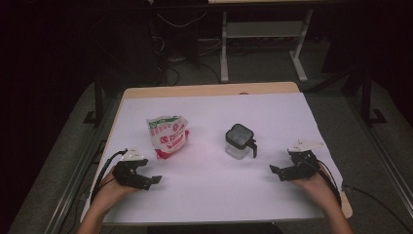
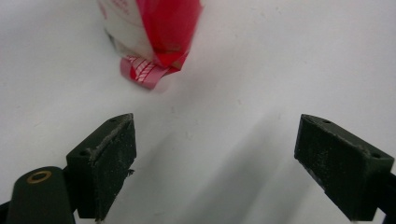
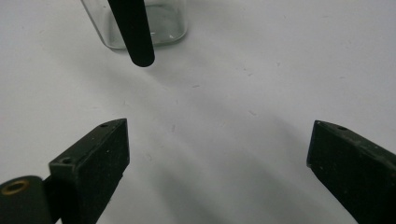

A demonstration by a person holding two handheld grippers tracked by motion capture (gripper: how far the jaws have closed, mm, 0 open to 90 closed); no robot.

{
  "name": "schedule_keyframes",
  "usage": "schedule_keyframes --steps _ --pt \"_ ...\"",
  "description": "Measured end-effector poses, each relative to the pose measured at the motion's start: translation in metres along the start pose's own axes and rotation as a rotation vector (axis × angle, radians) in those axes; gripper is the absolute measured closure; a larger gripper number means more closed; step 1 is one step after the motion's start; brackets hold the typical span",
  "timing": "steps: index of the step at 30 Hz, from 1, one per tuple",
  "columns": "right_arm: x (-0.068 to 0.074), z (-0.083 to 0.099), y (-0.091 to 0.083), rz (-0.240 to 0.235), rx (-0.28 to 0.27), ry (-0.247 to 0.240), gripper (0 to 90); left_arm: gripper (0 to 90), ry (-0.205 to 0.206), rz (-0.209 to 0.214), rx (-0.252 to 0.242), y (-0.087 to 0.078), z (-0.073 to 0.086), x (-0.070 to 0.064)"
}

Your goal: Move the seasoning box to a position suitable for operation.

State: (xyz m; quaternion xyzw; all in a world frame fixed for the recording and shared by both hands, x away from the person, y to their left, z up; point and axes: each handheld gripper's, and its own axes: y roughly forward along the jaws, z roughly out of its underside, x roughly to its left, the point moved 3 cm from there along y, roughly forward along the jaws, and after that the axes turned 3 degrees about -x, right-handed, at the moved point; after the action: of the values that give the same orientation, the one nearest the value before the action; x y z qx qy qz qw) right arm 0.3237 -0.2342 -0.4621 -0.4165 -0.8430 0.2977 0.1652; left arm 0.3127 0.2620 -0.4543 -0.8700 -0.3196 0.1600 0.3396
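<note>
High view — our left gripper [image 1: 148,179], jaws spread, snack bag [image 1: 168,136] just ahead; right gripper [image 1: 281,171], jaws spread, lidded glass jar [image 1: 239,142] ahead. Risks — we judge the bag crumples, the jar tips if nudged.

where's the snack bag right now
In the high view the snack bag stands left of centre on the white table, just beyond the left gripper and left of the clear jar.
</note>
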Motion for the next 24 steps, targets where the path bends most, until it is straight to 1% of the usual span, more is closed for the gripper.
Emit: schedule_keyframes --steps 1,2,4,7,8,9,11,12,13,14,15,17,19,20,21,24 --pt "0.001 0.000 -0.002 -0.008 -0.001 0.005 5.5 11.7 -0.007 0.002 -0.002 0.000 -0.001 -0.001" --pt "0.001 0.000 -0.002 -0.012 0.000 0.005 5.5 11.7 0.001 0.005 -0.004 0.000 -0.002 -0.001" --pt "0.000 0.000 -0.004 -0.020 0.002 0.008 5.5 11.7 0.003 0.000 0.019 0.001 -0.004 -0.001" --pt "0.000 0.000 -0.005 -0.022 0.001 0.008 5.5 11.7 0.003 -0.001 0.027 0.002 -0.005 -0.002" --pt "0.000 -0.002 -0.007 -0.034 0.001 0.019 5.5 11.4 0.000 -0.002 0.028 0.002 -0.005 -0.003" --pt "0.000 -0.003 -0.007 -0.038 0.002 0.019 5.5 11.3 -0.005 0.001 0.023 0.002 -0.005 -0.004" --pt "0.001 -0.004 -0.008 -0.037 0.000 0.019 5.5 11.3 0.003 -0.006 0.020 0.002 -0.005 -0.003" --pt "0.002 -0.006 -0.009 -0.038 0.015 0.020 5.4 11.4 0.005 -0.017 0.015 0.002 -0.006 -0.004" --pt "0.002 -0.006 -0.009 -0.038 0.015 0.020 5.4 11.4 0.009 -0.022 0.007 0.001 -0.006 -0.003" --pt "0.003 -0.009 -0.011 -0.037 0.022 0.015 5.0 11.5 0.008 -0.018 0.000 0.001 -0.006 -0.003" --pt "0.002 -0.010 -0.011 -0.041 0.017 0.002 5.0 11.5 0.008 -0.015 -0.004 0.001 -0.005 -0.003" --pt "0.003 -0.012 -0.013 -0.046 0.016 0.009 5.0 11.6 0.014 -0.013 0.002 0.001 -0.004 -0.002" --pt "0.004 -0.016 -0.014 -0.049 0.015 -0.004 5.0 12.2 0.013 -0.009 -0.001 0.003 -0.004 -0.003" --pt "0.006 -0.020 -0.015 -0.060 0.029 -0.014 5.0 12.4 0.010 -0.010 -0.001 0.003 -0.004 -0.004" --pt "0.006 -0.020 -0.015 -0.060 0.029 -0.014 5.0 12.4 0.010 -0.008 -0.002 0.003 -0.004 -0.004" --pt "0.009 -0.026 -0.015 -0.074 0.054 -0.031 5.0 12.7 0.005 -0.001 -0.010 0.002 -0.003 -0.004"
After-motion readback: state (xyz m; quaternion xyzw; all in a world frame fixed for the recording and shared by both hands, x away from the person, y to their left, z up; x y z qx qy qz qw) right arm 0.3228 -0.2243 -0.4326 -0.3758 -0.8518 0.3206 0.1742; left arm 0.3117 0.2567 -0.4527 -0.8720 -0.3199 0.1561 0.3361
